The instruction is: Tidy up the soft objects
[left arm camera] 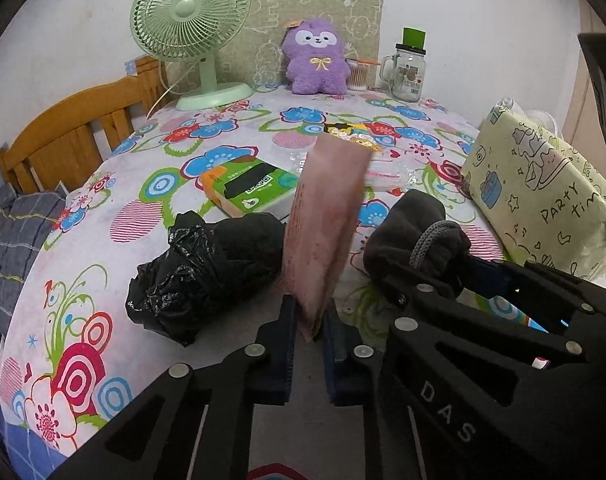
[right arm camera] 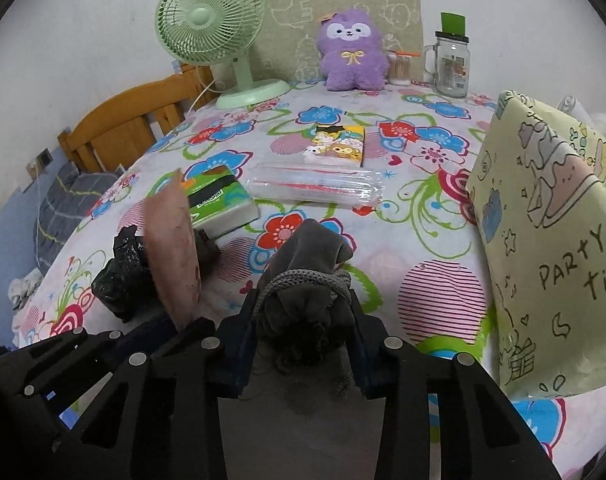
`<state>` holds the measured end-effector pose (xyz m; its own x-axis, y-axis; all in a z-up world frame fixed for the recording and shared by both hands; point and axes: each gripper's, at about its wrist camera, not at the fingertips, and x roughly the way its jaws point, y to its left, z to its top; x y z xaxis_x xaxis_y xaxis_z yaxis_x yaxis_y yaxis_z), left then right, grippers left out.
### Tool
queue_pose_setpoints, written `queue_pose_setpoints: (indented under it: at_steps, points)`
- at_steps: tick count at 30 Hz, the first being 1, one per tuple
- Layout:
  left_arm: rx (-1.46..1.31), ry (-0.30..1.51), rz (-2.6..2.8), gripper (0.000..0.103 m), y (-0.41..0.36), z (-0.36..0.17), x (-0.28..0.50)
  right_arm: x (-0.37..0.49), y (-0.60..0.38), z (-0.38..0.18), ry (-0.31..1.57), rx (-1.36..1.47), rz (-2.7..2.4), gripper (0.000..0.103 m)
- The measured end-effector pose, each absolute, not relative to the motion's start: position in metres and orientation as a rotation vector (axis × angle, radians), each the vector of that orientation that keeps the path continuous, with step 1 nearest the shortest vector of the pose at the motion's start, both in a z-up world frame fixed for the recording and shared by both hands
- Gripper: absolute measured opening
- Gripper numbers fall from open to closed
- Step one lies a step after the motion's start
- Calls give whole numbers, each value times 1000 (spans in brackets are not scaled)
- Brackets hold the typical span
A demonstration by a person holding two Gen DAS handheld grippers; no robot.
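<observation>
My left gripper (left arm camera: 309,330) is shut on a flat pink packet (left arm camera: 323,224) and holds it upright above the table; the packet also shows in the right wrist view (right arm camera: 173,252). My right gripper (right arm camera: 303,320) is shut on a dark grey drawstring pouch (right arm camera: 307,280) tied with a grey cord, also seen in the left wrist view (left arm camera: 415,232). A crumpled black plastic bag (left arm camera: 199,268) lies just left of the packet. A green tissue pack (left arm camera: 251,188) lies behind it. A purple plush toy (left arm camera: 317,58) sits at the far edge.
A yellow "party time" gift bag (right arm camera: 551,216) stands at the right. A clear plastic sleeve (right arm camera: 315,188) and a cartoon tissue pack (right arm camera: 339,146) lie mid-table. A green fan (right arm camera: 215,40), a glass mug jar (right arm camera: 451,68) and a toothpick holder (right arm camera: 399,68) stand at the back. A wooden chair (left arm camera: 75,132) is left.
</observation>
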<state>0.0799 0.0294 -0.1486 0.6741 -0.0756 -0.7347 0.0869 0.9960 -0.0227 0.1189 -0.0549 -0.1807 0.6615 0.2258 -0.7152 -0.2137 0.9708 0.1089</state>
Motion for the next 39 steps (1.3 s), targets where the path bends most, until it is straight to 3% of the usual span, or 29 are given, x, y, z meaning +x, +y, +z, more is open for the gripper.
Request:
queue_pose_setpoints:
  at_steps: [39]
  points:
    - [33, 667, -138, 3, -4, -62, 50, 78, -87, -88, 659, 27, 195, 42]
